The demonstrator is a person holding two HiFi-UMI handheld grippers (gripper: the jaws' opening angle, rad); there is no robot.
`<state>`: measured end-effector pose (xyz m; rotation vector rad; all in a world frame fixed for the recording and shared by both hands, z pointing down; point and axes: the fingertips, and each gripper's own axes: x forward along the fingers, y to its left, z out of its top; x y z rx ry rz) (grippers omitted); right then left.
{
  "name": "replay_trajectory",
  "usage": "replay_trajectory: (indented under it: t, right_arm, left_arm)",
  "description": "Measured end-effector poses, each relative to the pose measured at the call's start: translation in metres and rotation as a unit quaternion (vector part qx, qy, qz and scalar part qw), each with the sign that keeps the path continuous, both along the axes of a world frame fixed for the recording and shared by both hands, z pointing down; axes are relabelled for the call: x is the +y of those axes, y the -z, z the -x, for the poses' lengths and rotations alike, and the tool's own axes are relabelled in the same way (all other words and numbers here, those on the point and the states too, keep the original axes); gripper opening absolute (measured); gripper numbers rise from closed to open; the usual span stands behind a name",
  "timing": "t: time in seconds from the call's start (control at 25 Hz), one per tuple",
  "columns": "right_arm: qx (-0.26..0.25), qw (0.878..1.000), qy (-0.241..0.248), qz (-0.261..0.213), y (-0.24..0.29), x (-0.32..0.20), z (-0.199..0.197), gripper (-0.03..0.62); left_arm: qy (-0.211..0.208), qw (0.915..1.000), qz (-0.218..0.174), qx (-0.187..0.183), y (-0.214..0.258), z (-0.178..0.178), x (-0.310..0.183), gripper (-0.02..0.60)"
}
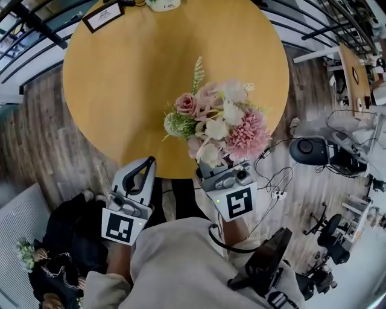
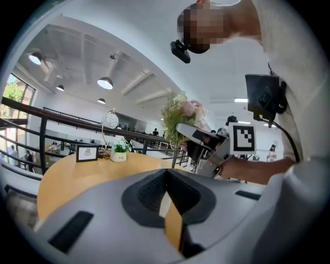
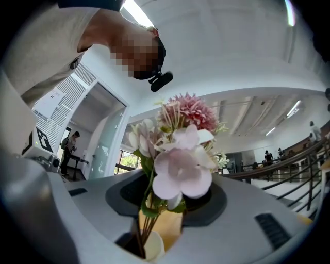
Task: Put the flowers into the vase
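A round wooden table (image 1: pixel 120 90) is being viewed from above. The flowers (image 1: pixel 220 124), a pink and cream bunch, are being held upright over its near edge, their stems being clamped between the jaws of the right gripper (image 3: pixel 154 232). The left gripper (image 1: pixel 148 164) is being held just beside it, jaws together on nothing. A framed card (image 1: pixel 104 16) and a small potted plant (image 2: pixel 119 151) are being displayed at the far rim.

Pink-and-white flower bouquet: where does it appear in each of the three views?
Head view: pink-and-white flower bouquet right of centre, over the near edge of the round wooden table.
Left gripper view: upper middle, just right of centre.
Right gripper view: dead centre, filling the middle.
Shared landmark: black metal railing.
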<state>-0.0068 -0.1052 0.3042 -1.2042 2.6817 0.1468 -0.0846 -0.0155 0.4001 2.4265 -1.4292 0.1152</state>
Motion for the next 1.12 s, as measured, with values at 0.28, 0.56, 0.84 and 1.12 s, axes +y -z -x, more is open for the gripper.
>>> replay_trajectory:
  t: [0.28,0.56,0.84,1.12]
  right_arm:
    - [0.024,0.999,0.012,-0.022,-0.016,0.014,0.014,0.172]
    - [0.016,0.999,0.022,-0.032,-0.016,0.014,0.015,0.172]
    - [0.067,0.996,0.034,-0.051,-0.042,0.033,0.003,0.172]
    - [0.057,0.997,0.026,-0.046,-0.040,0.029,0.005,0.179]
  left_arm:
    - [0.019,0.9997,0.008,0.015,-0.020,0.008,0.004,0.008]
    - [0.023,0.9995,0.006,0.022,-0.025,0.004,-0.008,0.008]
    - [0.022,0.9996,0.013,0.010,-0.033,-0.004,-0.010,0.008]
    - [0.028,0.9994,0.019,0.008,-0.034,-0.004,-0.005,0.008]
